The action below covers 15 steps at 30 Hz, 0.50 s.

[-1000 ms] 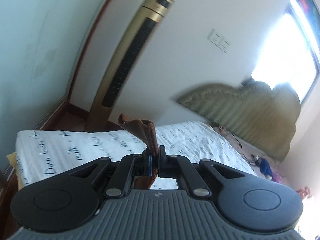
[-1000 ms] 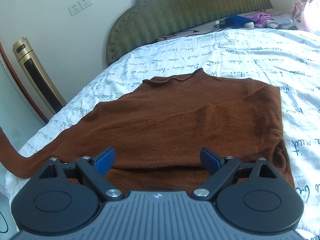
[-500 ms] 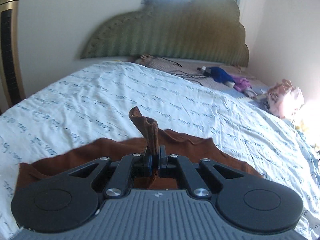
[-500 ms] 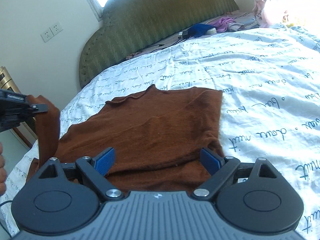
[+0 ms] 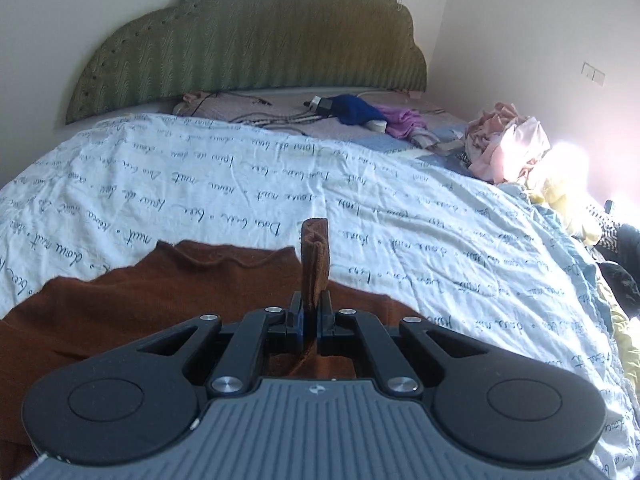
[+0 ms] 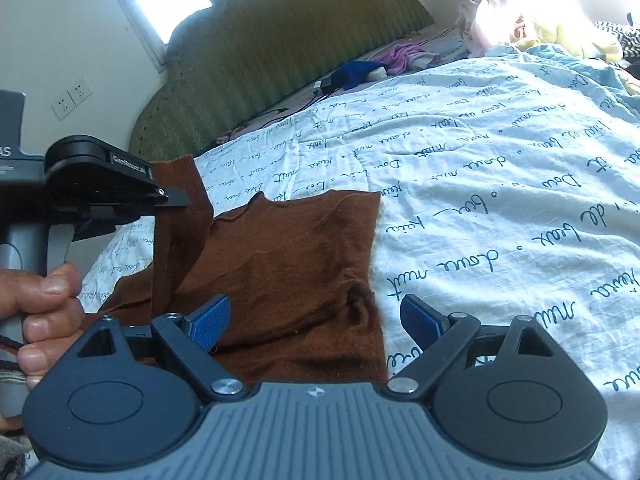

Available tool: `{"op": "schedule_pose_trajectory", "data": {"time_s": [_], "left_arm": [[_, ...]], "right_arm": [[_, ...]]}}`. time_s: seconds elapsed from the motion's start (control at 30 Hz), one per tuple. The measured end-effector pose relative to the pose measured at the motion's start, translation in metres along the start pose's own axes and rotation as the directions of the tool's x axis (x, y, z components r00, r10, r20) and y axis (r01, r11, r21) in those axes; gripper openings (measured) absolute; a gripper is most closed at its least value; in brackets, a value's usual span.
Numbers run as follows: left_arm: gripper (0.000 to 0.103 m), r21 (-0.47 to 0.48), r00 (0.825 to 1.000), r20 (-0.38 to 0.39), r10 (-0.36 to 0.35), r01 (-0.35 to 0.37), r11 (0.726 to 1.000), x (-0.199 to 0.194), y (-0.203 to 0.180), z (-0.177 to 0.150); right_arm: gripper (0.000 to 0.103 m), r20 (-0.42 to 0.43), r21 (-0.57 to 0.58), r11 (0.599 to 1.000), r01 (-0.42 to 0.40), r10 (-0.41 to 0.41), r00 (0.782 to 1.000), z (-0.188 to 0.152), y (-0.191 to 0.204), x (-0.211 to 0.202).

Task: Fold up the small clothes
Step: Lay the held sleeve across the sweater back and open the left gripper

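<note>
While the brown sweater (image 6: 288, 264) lies spread on the bed's white script-printed sheet (image 5: 240, 184), the left tool (image 5: 311, 312) is clenched on one sleeve end (image 5: 315, 256), which stands up as a narrow folded strip between the closed jaws. Right-wrist view: same left tool (image 6: 176, 198) seen side-on at frame left, held by a hand (image 6: 44, 316) on its grey handle; the sleeve (image 6: 180, 220) hangs from it in a band down onto the sweater body, above the garment's left part. Sweater neckline points toward the green padded headboard (image 5: 248, 48); its right edge runs straight along bare sheet. Right tool (image 6: 316, 320) released, blue pads (image 6: 210, 322) wide apart, nothing between them; it hovers over the sweater's near right portion, left pad above fabric, right pad above sheet just beside the edge. Contact with the cloth cannot be told. Far end of bed: blue garment (image 5: 354, 110), purple cloth (image 5: 402, 124), cables. Pile of pink and yellow clothes (image 5: 508, 148) at the right side, partly washed out by sunlight. Wall sockets (image 6: 72, 96) left of the headboard.
</note>
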<state>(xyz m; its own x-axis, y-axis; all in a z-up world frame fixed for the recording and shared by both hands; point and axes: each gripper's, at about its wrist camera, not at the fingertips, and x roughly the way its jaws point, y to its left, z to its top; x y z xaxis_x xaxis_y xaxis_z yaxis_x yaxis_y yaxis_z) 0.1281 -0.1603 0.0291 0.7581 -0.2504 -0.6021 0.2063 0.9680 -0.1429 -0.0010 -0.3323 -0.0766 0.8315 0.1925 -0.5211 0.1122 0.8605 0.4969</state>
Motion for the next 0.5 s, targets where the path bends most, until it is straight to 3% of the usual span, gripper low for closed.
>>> {"op": "schedule_pose_trajectory", "data": {"time_s": [0.17,0.23,0.33,0.5], "left_arm": [[0.005,-0.041,0.998,0.066,-0.018,0.021,0.999,-0.038,0.035,0.025],[0.005,-0.035,0.996,0.085,-0.007,0.010,0.999,-0.052,0.055,0.033],[0.004,-0.028,0.998,0.057,-0.014,0.016,0.999,-0.062,0.080,0.045],[0.004,0.029,0.998,-0.002,-0.065,0.065,0.997,-0.048,0.074,0.042]], "right_arm": [[0.093,-0.051,-0.047,0.994,-0.099,0.097,0.994,0.003,0.016,0.011],[0.093,-0.079,-0.116,0.987,-0.112,0.103,0.991,0.000,0.037,0.025],[0.093,-0.120,-0.185,0.972,-0.148,0.127,0.985,-0.012,0.069,0.050],[0.093,-0.067,-0.299,0.954,-0.027,0.007,0.998,-0.030,0.093,0.062]]}}
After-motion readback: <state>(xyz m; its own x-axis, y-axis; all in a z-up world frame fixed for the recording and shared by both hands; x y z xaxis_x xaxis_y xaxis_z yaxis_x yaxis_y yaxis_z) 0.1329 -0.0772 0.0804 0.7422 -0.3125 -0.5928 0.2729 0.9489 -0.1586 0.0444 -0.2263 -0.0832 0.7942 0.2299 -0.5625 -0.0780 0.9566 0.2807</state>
